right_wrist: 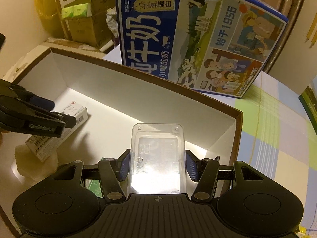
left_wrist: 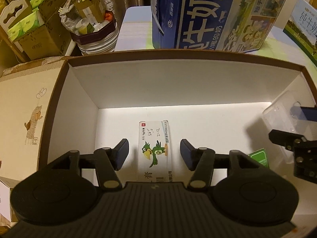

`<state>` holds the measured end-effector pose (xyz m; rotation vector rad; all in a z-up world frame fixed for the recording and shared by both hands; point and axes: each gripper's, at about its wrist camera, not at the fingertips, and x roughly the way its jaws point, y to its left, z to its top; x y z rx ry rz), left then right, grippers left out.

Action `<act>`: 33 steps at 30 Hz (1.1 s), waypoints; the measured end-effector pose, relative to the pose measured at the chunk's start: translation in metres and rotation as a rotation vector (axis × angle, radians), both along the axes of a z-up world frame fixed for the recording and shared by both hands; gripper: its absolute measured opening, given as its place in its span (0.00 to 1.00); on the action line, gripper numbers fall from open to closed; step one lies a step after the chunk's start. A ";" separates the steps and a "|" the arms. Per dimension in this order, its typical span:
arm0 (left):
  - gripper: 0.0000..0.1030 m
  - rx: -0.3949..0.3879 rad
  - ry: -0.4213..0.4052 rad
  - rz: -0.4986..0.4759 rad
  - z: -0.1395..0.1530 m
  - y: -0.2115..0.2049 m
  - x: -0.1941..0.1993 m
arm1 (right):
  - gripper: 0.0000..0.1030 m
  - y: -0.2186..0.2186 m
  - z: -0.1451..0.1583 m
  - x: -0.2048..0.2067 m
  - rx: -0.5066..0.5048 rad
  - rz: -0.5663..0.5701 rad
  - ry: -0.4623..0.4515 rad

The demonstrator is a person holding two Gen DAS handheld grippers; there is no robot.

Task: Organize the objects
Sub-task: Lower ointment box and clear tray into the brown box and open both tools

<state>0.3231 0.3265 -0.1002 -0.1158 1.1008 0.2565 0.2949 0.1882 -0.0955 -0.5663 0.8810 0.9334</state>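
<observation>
1. Medicine carton [left_wrist: 153,144], white with a green cartoon parrot, lies flat on the floor of the storage box [left_wrist: 178,83], straight out at twelve o'clock from my left gripper [left_wrist: 154,153]; that gripper's jaws stand wide, one pad on either side of the carton, neither one touching it.
2. Clear plastic case [right_wrist: 157,158] sits clamped between the blue pads [right_wrist: 123,166] of my right gripper [right_wrist: 157,165], jaws drawn in narrow against its two long sides, the case pointing to twelve o'clock above the box floor.
3. From the left wrist camera I see the right gripper and its case coming in at three o'clock, inside the box; a small green packet [left_wrist: 258,157] lies at about four o'clock, partly hidden behind my own finger linkage.
4. From the right wrist camera the left gripper shows at nine o'clock, over the medicine carton.
5. The storage box is white inside with a brown rim, and a cartoon drawing is on its outer left wall.
6. Beyond the far wall, at twelve to one o'clock, a big blue milk carton [left_wrist: 214,13] stands upright on a checked tablecloth [right_wrist: 277,129].
7. At ten o'clock, off the table, cardboard boxes of green tissue packs [left_wrist: 29,6] are stacked.
</observation>
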 end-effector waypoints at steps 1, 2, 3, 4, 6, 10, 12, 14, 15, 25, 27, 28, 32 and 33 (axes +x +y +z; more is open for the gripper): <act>0.56 -0.005 -0.003 0.000 0.001 0.000 0.000 | 0.52 0.001 -0.002 0.000 -0.009 0.003 -0.010; 0.59 -0.007 -0.005 0.002 0.002 0.001 -0.001 | 0.52 0.002 -0.003 0.000 -0.015 0.008 -0.021; 0.60 -0.007 -0.007 0.002 0.003 0.000 -0.002 | 0.52 0.003 -0.004 0.000 -0.020 0.015 -0.033; 0.61 -0.005 -0.008 0.001 0.004 0.000 -0.002 | 0.52 0.004 -0.005 0.000 -0.025 0.023 -0.044; 0.61 -0.003 -0.006 0.002 0.004 0.000 -0.002 | 0.52 0.005 -0.007 0.001 -0.033 0.036 -0.059; 0.64 -0.011 -0.007 0.005 0.004 -0.001 -0.006 | 0.52 0.005 -0.008 0.002 -0.029 0.054 -0.074; 0.67 -0.011 -0.011 0.001 0.005 -0.002 -0.009 | 0.52 0.003 -0.007 0.002 -0.020 0.053 -0.072; 0.69 -0.010 -0.018 -0.002 0.007 -0.004 -0.013 | 0.52 0.000 -0.005 0.003 -0.004 0.053 -0.057; 0.70 -0.012 -0.021 -0.003 0.009 -0.005 -0.014 | 0.52 -0.002 -0.003 0.002 0.004 0.051 -0.049; 0.82 -0.009 -0.085 -0.013 0.040 -0.022 -0.040 | 0.52 -0.042 0.023 -0.014 0.116 0.004 0.037; 0.84 -0.009 -0.096 -0.015 0.048 -0.027 -0.047 | 0.52 -0.050 0.030 -0.019 0.138 -0.009 0.055; 0.84 -0.008 -0.101 -0.014 0.052 -0.030 -0.051 | 0.52 -0.055 0.033 -0.022 0.146 -0.016 0.064; 0.84 -0.019 -0.115 -0.015 0.063 -0.040 -0.066 | 0.52 -0.070 0.043 -0.032 0.167 -0.039 0.085; 0.85 -0.020 -0.117 -0.014 0.065 -0.042 -0.069 | 0.52 -0.074 0.045 -0.035 0.172 -0.045 0.088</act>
